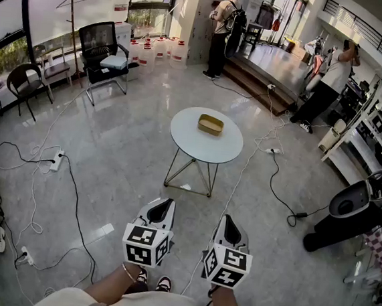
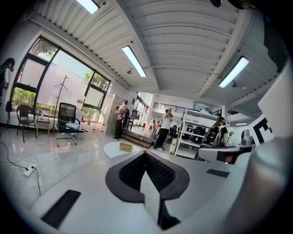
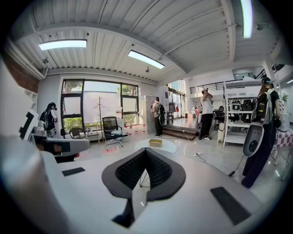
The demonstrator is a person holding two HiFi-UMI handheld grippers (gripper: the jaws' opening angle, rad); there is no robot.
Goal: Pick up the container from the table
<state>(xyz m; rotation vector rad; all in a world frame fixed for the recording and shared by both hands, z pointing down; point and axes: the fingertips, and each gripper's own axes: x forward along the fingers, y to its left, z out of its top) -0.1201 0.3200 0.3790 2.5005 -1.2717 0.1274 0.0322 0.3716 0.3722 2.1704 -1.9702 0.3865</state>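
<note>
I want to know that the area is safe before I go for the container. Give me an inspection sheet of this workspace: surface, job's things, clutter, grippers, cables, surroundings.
Surface: round white table on thin legs, standing ahead on a glossy floor.
Job's things: tan container on the table, towards its far side, untouched.
Clutter: nothing seen on the table besides the container.
Grippers: left gripper and right gripper both shut and empty, side by side, well short of the table.
Cables: black cable and power strip on the floor at left; white cable runs past the table's right side.
Surroundings: office chair, two people standing at the back, shelving at right.
</note>
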